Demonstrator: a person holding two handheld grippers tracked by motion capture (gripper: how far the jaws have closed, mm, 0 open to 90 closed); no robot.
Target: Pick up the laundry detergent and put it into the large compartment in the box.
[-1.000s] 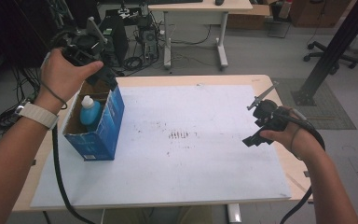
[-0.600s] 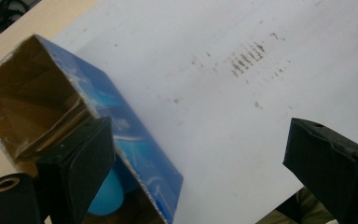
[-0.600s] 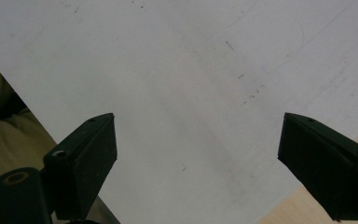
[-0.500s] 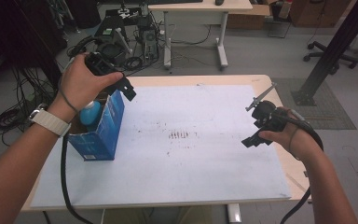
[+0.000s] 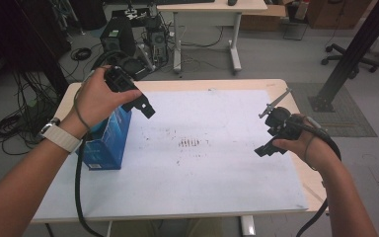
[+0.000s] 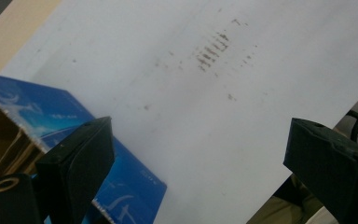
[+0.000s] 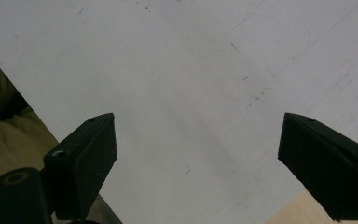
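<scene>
Though empty, both grippers agape

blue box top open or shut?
Open. The blue box shows bare brown inner wall at its top edge in the left gripper view; contents cannot be told.

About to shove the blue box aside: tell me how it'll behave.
The blue box looks like thin open-topped cardboard, so probably light and easily slid. It stands taller than its base is wide, so a high push may tip it. Its walls would likely flex under a squeeze.
</scene>
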